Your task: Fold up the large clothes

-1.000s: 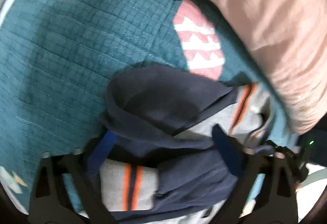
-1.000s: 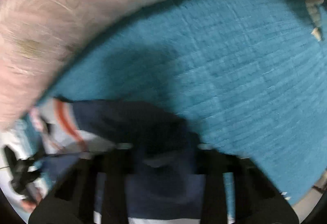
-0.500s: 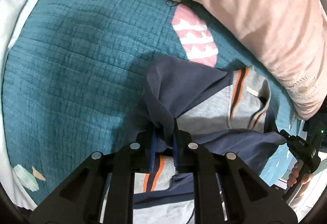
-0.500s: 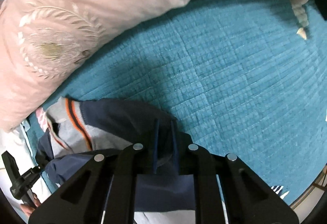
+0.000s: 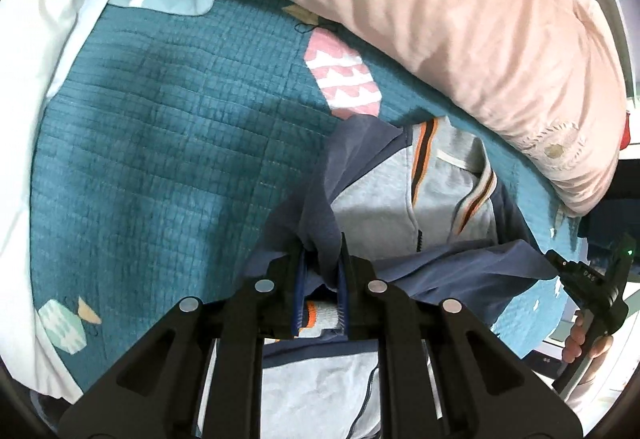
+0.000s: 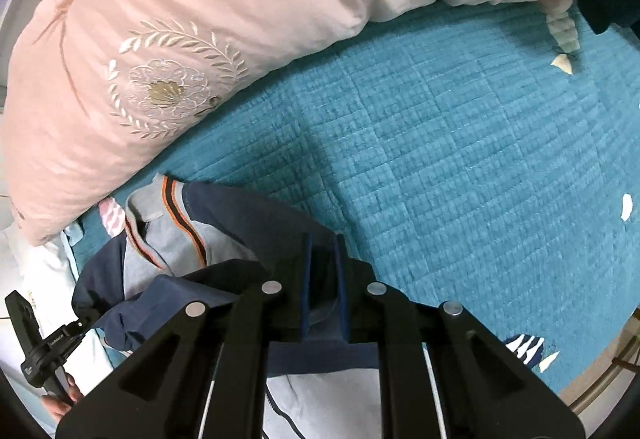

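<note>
Both the left tool (image 5: 322,275) and right tool (image 6: 323,271) are clenched on navy folds of the jacket (image 5: 384,195) lying on the bed quilt (image 5: 160,143); it appears soft, limp and light, best gripped at hems.

- Lower part of the navy-and-grey jacket (image 5: 372,195) hidden behind the left gripper (image 5: 322,271) and cut off at the near edge.
- Navy fabric pinched in the right gripper (image 6: 322,271), fold itself concealed between the pads.
- Pink pillow (image 6: 224,19) cropped at the far edge.
- Teal quilt (image 5: 160,143) partly buried under pillow and jacket.
</note>
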